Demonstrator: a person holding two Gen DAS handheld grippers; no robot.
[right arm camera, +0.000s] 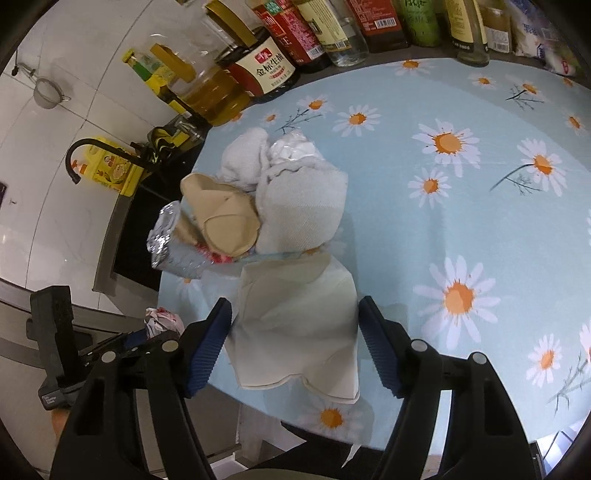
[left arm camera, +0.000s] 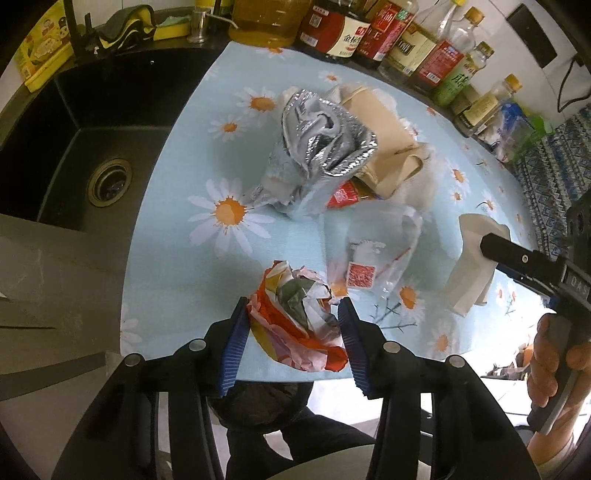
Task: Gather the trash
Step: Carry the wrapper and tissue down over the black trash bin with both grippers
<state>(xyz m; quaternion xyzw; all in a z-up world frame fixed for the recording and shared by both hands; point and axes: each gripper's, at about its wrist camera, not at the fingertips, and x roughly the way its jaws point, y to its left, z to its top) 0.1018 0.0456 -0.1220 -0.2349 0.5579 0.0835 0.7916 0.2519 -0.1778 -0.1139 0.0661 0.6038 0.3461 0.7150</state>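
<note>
Both grippers parked around trash on the daisy tablecloth [left arm camera: 177,258], nothing pinched yet.

Left gripper [left arm camera: 293,314] spread wide around a crumpled orange-and-white wrapper [left arm camera: 295,317] near the cloth's front edge, pads just beside it. Right gripper [right arm camera: 295,321] likewise agape, straddling a pale folded napkin [right arm camera: 295,321] at the front edge. Further back, heaped together: silver foil bag [left arm camera: 325,144], tan paper bag [left arm camera: 380,125], white cloth [right arm camera: 299,206]. Black sink [left arm camera: 92,147] off to the left, bottles [left arm camera: 369,33] lined along the back.

Crinkled shiny foil bag [left arm camera: 325,144] — matt paper napkin [right arm camera: 295,325]; ribbed blue plastic pads [left arm camera: 234,350] — glossy glass bottles [left arm camera: 436,48].
</note>
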